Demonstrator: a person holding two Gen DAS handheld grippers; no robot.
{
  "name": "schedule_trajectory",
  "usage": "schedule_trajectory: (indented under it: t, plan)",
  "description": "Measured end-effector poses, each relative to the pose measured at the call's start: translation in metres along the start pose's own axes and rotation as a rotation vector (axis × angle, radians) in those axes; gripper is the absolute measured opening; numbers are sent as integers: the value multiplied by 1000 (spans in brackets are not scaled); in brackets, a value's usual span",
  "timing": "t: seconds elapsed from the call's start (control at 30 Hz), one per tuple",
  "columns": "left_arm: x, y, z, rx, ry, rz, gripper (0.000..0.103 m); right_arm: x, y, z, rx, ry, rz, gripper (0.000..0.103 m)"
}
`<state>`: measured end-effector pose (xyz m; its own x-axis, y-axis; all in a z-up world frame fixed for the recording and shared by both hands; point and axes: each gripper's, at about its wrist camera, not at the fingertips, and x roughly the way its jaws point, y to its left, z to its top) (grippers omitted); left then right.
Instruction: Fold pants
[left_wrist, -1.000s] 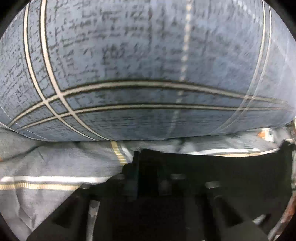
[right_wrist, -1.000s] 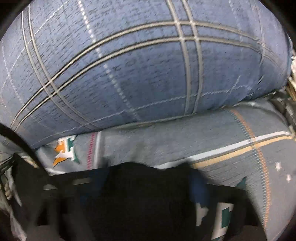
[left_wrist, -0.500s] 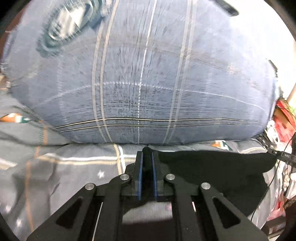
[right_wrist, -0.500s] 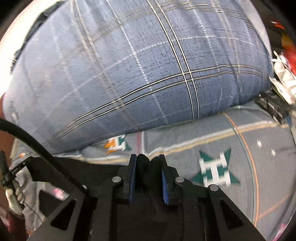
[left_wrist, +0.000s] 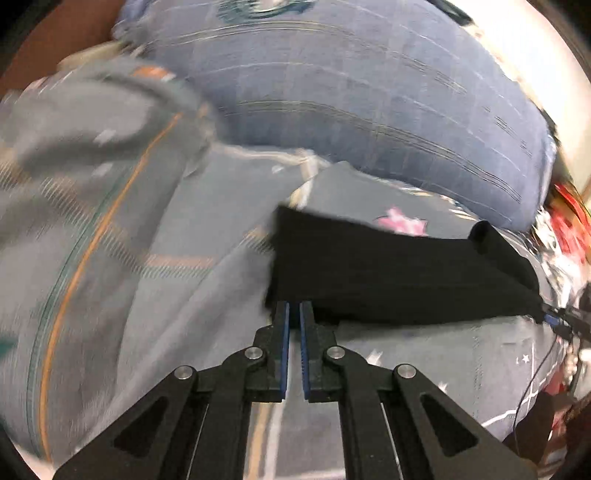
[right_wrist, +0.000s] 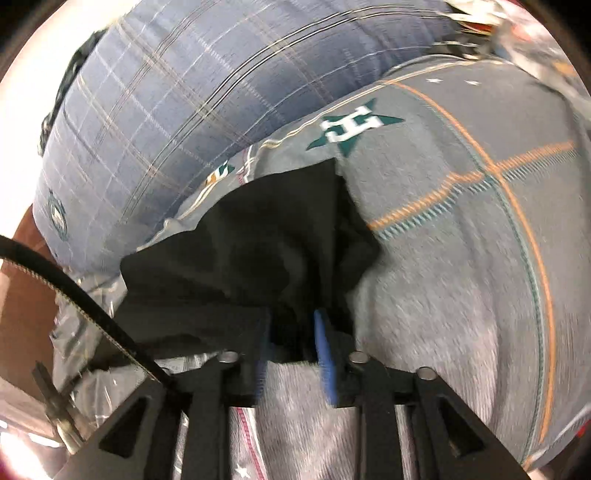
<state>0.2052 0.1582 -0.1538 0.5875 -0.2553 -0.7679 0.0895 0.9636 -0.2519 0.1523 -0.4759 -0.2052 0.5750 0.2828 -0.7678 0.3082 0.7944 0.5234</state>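
Pants (left_wrist: 388, 273) of black cloth lay stretched between both grippers over a grey patterned bedspread (left_wrist: 147, 277).

Seen from the left wrist, the left gripper (left_wrist: 291, 310) was clenched on the near left edge of the cloth, its blue pads almost meeting, and the fabric ran off to the right as a flat dark band with one rolled fold at its far end. Seen from the right wrist, the right gripper (right_wrist: 295, 325) had just been opening its jaws again; a bunched wad of the pants (right_wrist: 258, 251) sat between the blue pads, and the rest hung crumpled ahead of it. A blue plaid pillow (right_wrist: 177, 110) lay behind, resting on the bedspread (right_wrist: 461, 258).
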Motion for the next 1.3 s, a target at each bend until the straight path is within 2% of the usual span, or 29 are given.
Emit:
schedule_trajectory:
  t: [0.03,0.07,0.13,0.17,0.23,0.27,0.4,0.47,0.57,0.6,0.63,0.67,0.7,0.93,1.03,1.07,1.13,1.2,1.3]
  plan:
    - [-6,6,-8,-23,-7,5,5,-4,-3,-4,19,-6,-26,55]
    - [-11,9,-10,-42,-17,2,5,-7,-5,-6,28,-14,-42,60]
    - [-29,19,-14,-90,-48,-18,6,-19,-6,-9,28,-34,-56,60]
    - [-34,22,-15,-102,-57,-22,10,-28,-5,-9,16,-58,-89,60]
    - [-39,25,-10,-120,-65,-36,30,-44,-1,-9,-14,-102,-128,60]
    - [-39,25,-8,-127,-65,-39,43,-48,-1,-9,-16,-110,-130,60]
    - [-15,18,2,-119,-25,-67,50,-59,0,-5,-15,-134,-134,60]
    - [12,12,11,-94,16,-49,50,-58,2,-4,-17,-130,-137,60]
    - [56,4,26,-66,86,-3,50,-47,7,0,-18,-118,-142,60]
    - [69,0,30,-48,106,19,44,-44,7,1,-15,-116,-144,60]
    - [79,-6,32,-23,124,33,31,-42,5,2,-10,-116,-145,60]
    - [82,-11,34,-5,132,46,7,-40,5,5,-4,-117,-144,60]
    - [82,-15,37,12,129,66,7,-39,5,8,-1,-121,-143,60]
    - [56,-27,63,41,16,54,7,-25,19,43,-56,-141,-147,60]
    - [74,-15,64,9,37,114,7,-6,27,58,-71,-125,-150,66]
    - [83,-11,61,6,57,138,7,4,31,62,-83,-113,-169,70]
    - [100,-8,52,20,94,175,7,20,35,68,-101,-91,-207,72]
    - [99,-8,45,48,65,191,7,30,42,70,-120,-74,-234,72]
    - [99,-13,43,83,57,210,7,21,51,69,-139,-125,-221,72]
